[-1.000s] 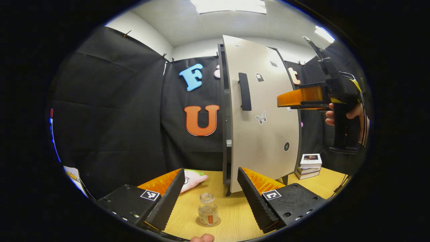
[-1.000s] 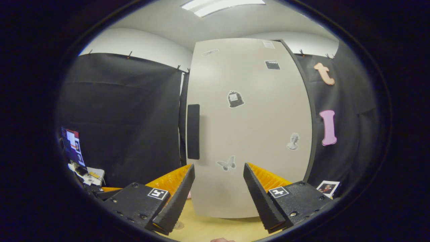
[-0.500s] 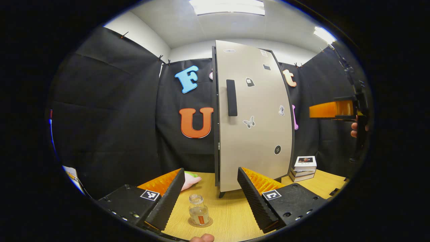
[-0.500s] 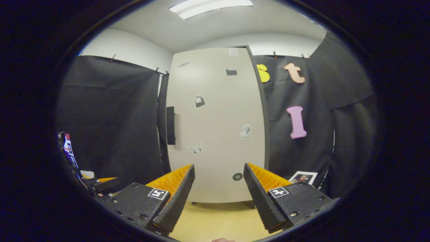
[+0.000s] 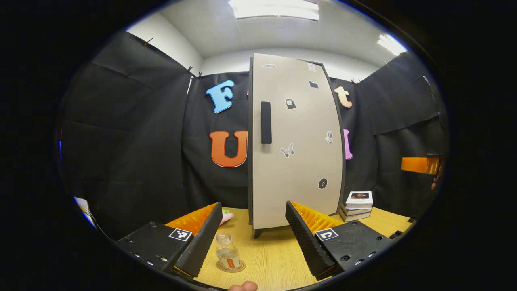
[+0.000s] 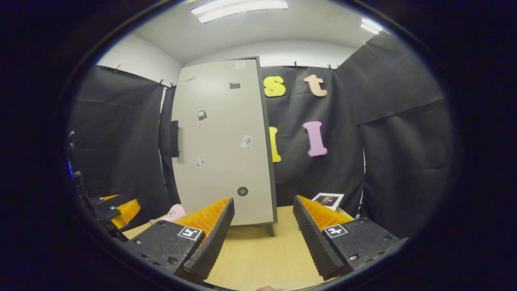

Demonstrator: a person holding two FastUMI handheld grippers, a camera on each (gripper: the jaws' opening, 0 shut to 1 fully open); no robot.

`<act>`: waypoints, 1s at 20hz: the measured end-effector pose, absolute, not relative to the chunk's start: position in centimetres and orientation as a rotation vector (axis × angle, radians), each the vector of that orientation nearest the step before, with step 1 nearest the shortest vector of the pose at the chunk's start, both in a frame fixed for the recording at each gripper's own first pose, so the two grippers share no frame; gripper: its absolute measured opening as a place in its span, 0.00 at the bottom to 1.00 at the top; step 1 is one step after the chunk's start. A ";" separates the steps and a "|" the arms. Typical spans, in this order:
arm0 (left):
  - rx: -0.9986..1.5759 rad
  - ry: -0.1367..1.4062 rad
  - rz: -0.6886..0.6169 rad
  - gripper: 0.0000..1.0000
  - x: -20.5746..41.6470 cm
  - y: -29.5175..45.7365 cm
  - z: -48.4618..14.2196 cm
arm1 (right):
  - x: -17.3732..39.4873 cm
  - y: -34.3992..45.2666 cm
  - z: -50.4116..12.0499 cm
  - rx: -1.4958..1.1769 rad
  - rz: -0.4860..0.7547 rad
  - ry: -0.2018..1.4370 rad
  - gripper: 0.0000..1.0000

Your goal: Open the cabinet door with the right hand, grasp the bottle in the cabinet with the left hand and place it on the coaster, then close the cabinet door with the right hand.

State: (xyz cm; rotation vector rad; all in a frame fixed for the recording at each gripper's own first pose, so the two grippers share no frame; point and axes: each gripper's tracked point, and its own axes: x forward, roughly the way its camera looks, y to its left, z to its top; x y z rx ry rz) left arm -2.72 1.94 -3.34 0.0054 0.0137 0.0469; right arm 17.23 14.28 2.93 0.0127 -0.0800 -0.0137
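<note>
The left tongs (image 5: 253,234) are held open and empty above the light wooden worktop (image 5: 274,258), with a wide gap between the two fingers. Just inside this gap, near the left finger, the small clear glass bottle with an orange label (image 5: 228,253) is seen standing upright on the round brown coaster (image 5: 230,266). The right tongs (image 6: 263,234) are also open and grip nothing; they are pointed toward the lower part of the tall beige cabinet door with small stickers (image 6: 222,141), but are well apart from it.

The door is seen lying flat against the dark frame of the cabinet, and no gap is visible at the edge beside the black vertical handle (image 5: 265,122). It is judged therefore that the task is almost finished: the bottle is placed on the coaster and the door appears to be closed. Only the drawing back of both tongs seems to be left.

As for free room, the worktop in front of the cabinet is open. A pink soft toy (image 5: 226,217) lies behind the left finger, near the bottle, and a small stack of white books (image 5: 356,201) stands at the right of the cabinet. The bottle should be kept clear of the left finger when the tongs are moved away.
</note>
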 end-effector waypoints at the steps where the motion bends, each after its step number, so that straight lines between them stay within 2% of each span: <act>1: 0.006 0.010 0.042 0.95 -2.8 1.8 -3.2 | 16.8 13.8 2.4 0.014 -0.026 -0.075 0.95; 8: 0.033 0.010 0.037 0.95 -3.3 1.4 -3.2 | 16.3 12.0 0.5 -0.001 -0.099 -0.085 0.94; 20: 0.008 0.011 0.072 0.95 -3.6 2.2 -3.8 | 17.8 12.4 0.5 0.039 -0.065 -0.068 0.94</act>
